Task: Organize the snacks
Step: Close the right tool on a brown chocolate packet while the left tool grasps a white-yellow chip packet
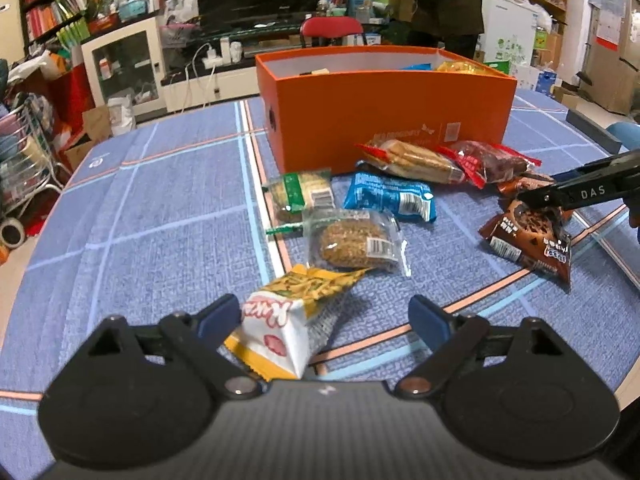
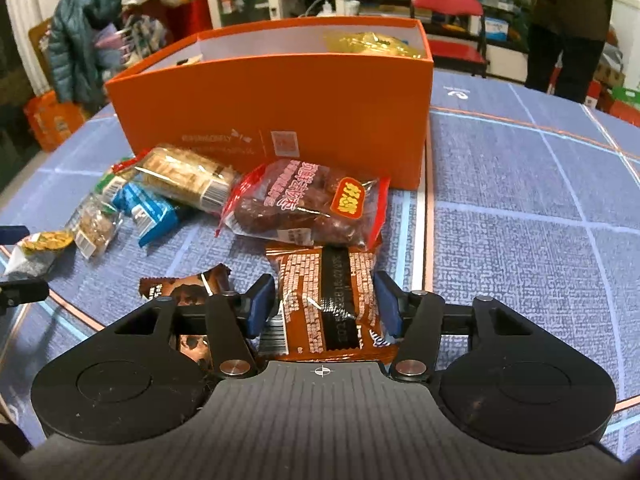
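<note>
- Left wrist view: your left gripper has its fingers spread wide, with the yellow-and-white snack bag lying between them. The left pad is at or near the bag's edge, the right pad is well clear, so nothing is clamped.
- The bag is puffy, crinkly film, so I judge it light, soft and a bit slippery. Take it across the flat sealed end or the middle of its body, and close gently so that the contents are not crushed.
- Further off on the tabletop lie a clear-wrapped round cake, a green-labelled pack, a blue packet and a long cracker pack, all just in front of the orange box.
- At the right edge your right gripper's black fingers sit on the brown chocolate packets.
- Right wrist view: your right gripper has its fingers partly closed around a brown snack packet. Both blue pads sit at its side edges; whether they press firmly I cannot tell.
- That packet looks flat, light and glossy, likely to slide. Hold it across its width, near the middle.
- A second brown chocolate packet lies just left of it, and a red-edged bag of dark pieces lies beyond, touching its far end.
- The box stands open behind, a gold bag already inside at the right end; most snacks remain outside.
</note>
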### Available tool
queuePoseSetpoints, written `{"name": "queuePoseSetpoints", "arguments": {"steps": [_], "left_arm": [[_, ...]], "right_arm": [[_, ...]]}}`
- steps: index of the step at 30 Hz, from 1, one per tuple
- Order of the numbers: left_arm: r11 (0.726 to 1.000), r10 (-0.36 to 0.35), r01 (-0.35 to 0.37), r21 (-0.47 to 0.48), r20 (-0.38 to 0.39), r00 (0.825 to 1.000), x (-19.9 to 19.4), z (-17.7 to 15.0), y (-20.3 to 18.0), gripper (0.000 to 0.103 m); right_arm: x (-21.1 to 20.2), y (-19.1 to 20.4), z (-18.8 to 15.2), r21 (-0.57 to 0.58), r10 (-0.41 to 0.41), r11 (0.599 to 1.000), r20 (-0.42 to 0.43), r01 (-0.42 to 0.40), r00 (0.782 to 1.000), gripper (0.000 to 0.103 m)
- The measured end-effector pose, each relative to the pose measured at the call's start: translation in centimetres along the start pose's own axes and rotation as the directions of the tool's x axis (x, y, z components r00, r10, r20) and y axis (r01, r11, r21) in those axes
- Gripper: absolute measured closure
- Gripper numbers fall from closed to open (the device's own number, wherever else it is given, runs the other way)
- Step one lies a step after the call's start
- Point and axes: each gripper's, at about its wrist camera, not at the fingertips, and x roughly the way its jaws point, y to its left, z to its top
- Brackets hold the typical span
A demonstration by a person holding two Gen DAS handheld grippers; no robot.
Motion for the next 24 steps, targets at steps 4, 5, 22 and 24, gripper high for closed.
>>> {"name": "queuePoseSetpoints", "arguments": {"steps": [4, 5, 22, 24], "left_arm": [[1.000, -0.017, 0.017, 0.014, -0.007, 1.000, 0.3, 0.1, 0.2, 0.015], [1.000, -0.017, 0.018, 0.015, -0.005, 1.000, 0.2, 0.2, 0.3, 0.016], [0.997, -0.060, 0.062, 0.049, -0.034, 0.998, -0.6, -0.1, -0.7, 0.016], [0.998, -0.056, 0.056, -0.001, -0.032, 0.998, -0.4, 0.1, -0.4, 0.016]], "right_arm": [[0.1, 0.0, 0.1, -0.003, 0.008, 1.000, -0.004, -0.008, 1.000, 0.056], [0.2, 0.0, 0.1, -0.006, 0.010, 1.000, -0.004, -0.010, 1.000, 0.055], [0.2, 0.4, 0.1, -0.015, 0.018, 1.000, -0.008, -0.018, 1.000, 0.047], [0.2, 0.5, 0.0, -0.020, 0.011, 1.000, -0.003, -0.011, 1.000, 0.047]]}}
